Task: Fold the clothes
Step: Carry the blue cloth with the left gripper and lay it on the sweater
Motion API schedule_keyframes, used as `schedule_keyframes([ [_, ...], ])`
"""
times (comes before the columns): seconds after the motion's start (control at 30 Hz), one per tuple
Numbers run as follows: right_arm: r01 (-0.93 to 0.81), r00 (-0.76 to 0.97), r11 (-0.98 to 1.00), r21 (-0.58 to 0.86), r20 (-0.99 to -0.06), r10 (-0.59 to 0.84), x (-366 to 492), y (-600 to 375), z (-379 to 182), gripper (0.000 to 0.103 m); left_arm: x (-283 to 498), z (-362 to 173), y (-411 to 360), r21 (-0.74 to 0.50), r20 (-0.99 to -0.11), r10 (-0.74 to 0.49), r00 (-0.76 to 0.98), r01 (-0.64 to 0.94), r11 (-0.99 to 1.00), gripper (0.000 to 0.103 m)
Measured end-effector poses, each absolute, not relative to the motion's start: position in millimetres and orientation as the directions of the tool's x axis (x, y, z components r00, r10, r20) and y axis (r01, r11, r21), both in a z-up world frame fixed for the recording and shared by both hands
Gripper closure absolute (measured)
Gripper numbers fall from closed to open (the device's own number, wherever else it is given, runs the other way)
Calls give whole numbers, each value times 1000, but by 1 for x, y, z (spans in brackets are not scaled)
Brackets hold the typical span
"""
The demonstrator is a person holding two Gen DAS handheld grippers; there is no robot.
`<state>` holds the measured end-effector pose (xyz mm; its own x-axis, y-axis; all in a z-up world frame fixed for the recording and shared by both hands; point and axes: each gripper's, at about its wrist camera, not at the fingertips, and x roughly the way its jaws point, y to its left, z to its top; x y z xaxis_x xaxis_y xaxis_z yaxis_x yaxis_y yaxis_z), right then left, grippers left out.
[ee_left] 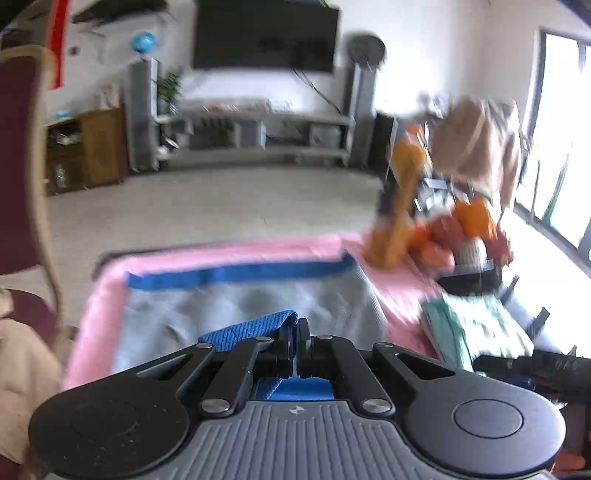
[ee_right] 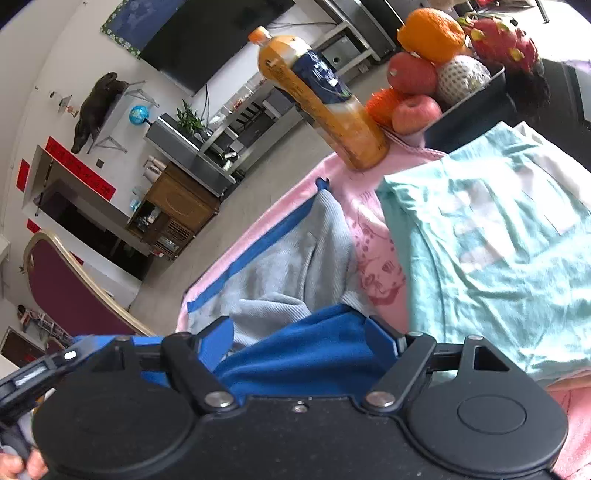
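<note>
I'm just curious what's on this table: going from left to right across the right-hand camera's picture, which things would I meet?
Grey and blue garment → orange juice bottle → fruit tray, with the folded mint green shirt in front of it. All of them rest on the pink cloth.

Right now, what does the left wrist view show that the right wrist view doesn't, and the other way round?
Only the left wrist view: the left tool, shut on a blue ribbed cuff of the garment.

Only the right wrist view: the right tool, open over blue fabric, a dragon fruit on the fruit pile, and the print on the folded teal shirt.

Both: the grey and blue garment spread on the pink cloth, the orange juice bottle, the television.
</note>
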<state>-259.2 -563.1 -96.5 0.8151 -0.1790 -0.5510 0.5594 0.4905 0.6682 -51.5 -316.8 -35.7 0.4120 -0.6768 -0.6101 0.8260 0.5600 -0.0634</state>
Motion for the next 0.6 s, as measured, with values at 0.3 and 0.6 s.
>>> schedule_keyframes([
  [0.3, 563, 803, 497, 661, -579, -140, -262, -568, -106, 26, -64, -116, -367, 28, -863, -411, 294, 840, 542, 67],
  [0.6, 575, 777, 543, 612, -617, -127, -250, -557, -108, 25, -45, -60, -282, 124, -780, -452, 432, 816, 565, 53],
])
